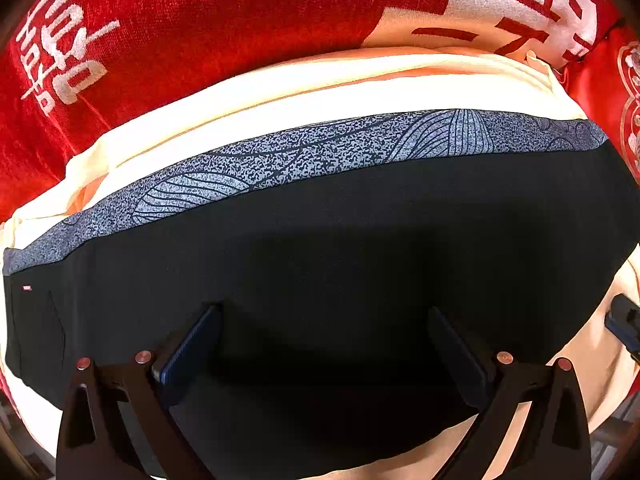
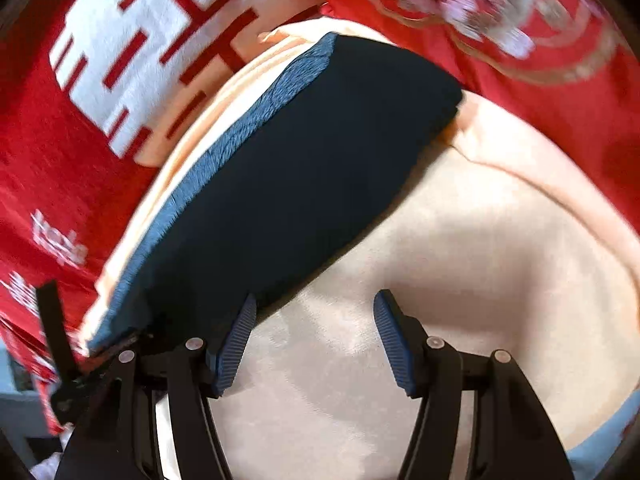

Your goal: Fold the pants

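Black pants (image 1: 328, 248), folded into a compact band with a grey patterned waistband (image 1: 280, 160), lying on a cream cloth (image 2: 460, 280) over a red blanket (image 1: 180, 32).

Left claw (image 1: 324, 344) pointing straight down onto the pants, jaws spread wide, fabric beneath and between the pads, nothing pinched.

Right claw (image 2: 316, 336) angled down over the cream cloth, jaws apart, empty. Pants lying up and left of it, near edge just beside the left pad. Long axis running diagonally from lower left to upper right in the right wrist view.

Left claw nearer, already over the pants. Probably a final fold or flattening next, with the right claw needing to shift left to reach the edge.
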Demonstrator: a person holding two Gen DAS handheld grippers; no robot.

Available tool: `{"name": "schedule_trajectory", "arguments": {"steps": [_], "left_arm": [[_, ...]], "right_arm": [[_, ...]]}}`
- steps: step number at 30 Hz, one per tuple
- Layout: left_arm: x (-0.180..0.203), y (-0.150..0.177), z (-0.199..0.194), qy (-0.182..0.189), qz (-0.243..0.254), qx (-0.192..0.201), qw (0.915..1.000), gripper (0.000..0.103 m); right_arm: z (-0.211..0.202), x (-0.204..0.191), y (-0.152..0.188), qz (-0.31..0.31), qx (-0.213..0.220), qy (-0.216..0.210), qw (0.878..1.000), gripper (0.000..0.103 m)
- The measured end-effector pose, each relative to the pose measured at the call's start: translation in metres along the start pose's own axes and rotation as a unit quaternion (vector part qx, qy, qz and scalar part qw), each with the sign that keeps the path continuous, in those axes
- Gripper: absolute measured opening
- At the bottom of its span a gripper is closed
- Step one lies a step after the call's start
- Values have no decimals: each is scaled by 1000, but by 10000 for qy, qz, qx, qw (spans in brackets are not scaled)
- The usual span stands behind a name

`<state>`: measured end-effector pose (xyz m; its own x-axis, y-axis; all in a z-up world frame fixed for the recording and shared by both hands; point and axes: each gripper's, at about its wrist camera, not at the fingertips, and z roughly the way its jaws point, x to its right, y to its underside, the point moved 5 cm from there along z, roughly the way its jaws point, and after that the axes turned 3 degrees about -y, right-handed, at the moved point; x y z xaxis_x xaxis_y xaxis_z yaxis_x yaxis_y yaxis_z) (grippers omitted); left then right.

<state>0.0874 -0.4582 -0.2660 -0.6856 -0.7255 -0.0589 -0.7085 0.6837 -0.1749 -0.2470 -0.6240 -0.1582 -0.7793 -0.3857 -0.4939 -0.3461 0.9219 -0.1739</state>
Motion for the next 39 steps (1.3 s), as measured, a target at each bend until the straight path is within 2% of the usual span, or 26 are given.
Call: {"name": "schedule_trajectory", "arguments": {"steps": [4, 10, 20, 22, 23, 24, 25, 27, 30, 33, 36, 37, 39], "left_arm": [[0, 0, 0, -11, -4, 11, 10000, 103], [3, 0, -1, -51, -16, 20, 10000, 103], [9, -1, 0, -65, -4, 20, 10000, 103], [10, -1, -1, -86, 3, 13, 10000, 103], [11, -3, -5, -161, 12, 34, 9999, 103], [11, -3, -9, -222, 22, 87, 9997, 96], [15, -4, -15, -188, 61, 156, 9997, 82], [25, -5, -25, 51, 129, 142, 9998, 75], [46, -8, -47, 629, 181, 341, 9973, 75], [72, -10, -54, 1172, 182, 396, 9922, 75], [90, -5, -30, 1689, -85, 14, 9856, 75], [90, -3, -23, 1737, -239, 33, 9845, 75], [97, 2, -25, 1619, -66, 247, 9865, 75]], "right_arm": [[-2, 15, -9, 467, 218, -508, 9974, 65], [-3, 29, -19, 957, 472, -1046, 9888, 65], [18, 25, -57, 1047, 830, -1695, 9764, 67], [23, 22, -64, 1149, 802, -1740, 9747, 59], [26, 21, -65, 1214, 697, -1690, 9756, 35], [29, 22, -65, 1317, 512, -1508, 9784, 17], [31, 24, -65, 1433, 363, -1466, 9781, 17], [25, 21, -66, 1447, 337, -1464, 9780, 15], [9, 2, -69, 858, 448, -1261, 9873, 15], [-1, -15, -70, 437, 522, -1165, 9909, 15], [-4, -21, -70, 218, 510, -1045, 9930, 15], [-4, -22, -70, 173, 479, -992, 9938, 15], [-5, -27, -69, 86, 462, -928, 9946, 14]]}}
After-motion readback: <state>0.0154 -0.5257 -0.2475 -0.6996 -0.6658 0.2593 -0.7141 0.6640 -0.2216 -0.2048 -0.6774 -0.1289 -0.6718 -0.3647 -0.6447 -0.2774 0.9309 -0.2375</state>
